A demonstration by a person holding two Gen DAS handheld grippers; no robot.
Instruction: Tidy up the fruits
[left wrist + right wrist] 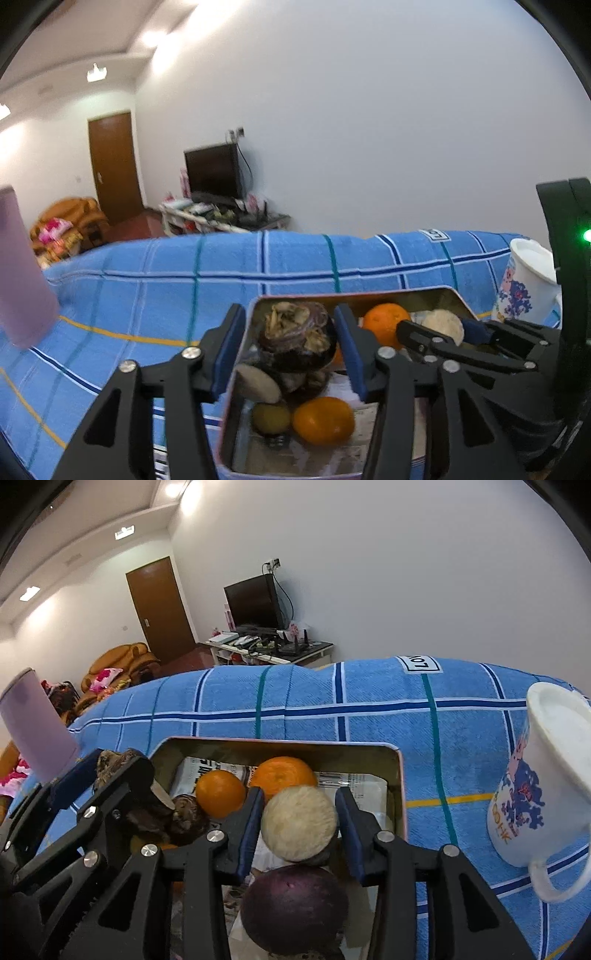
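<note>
**A:** Left camera first. The left claw (290,347) stands half wide over the tin (369,293), with a pad on either side of the dark fruit (295,332). There's a gap on the left side, so nothing is gripped.

**B:** That fruit tops the heap at the tin's left end. The skin looks wrinkled and split, so I'd call it light and brittle, apt to crumble. Take it across the middle, gently.

**A:** Nearer the camera lie a front orange (323,421) and a small yellowish fruit (271,419), with a back orange (386,321) further in. The right claw (448,332) is in at the tin's right end.

**B:** The tin rests on the blue cloth (147,295), and there's a mug (524,280) off to its right.

**A:** Right camera now. The right claw is narrow, pads against both sides of the pale fruit (299,823). It looks held.

**B:** It's round, matt and a bit fuzzy. It's probably firm, light and not slippery. The widest part is the place to take it, and that's where the pads sit.

**A:** Just in front of it in this view is a purple fruit (295,904). That one's smooth, likely heavier, and likely to roll if nudged.

**B:** Two oranges (219,794) sit behind, on the printed paper (207,768) lining the tin. As for the mug, I see only white inside.
</note>
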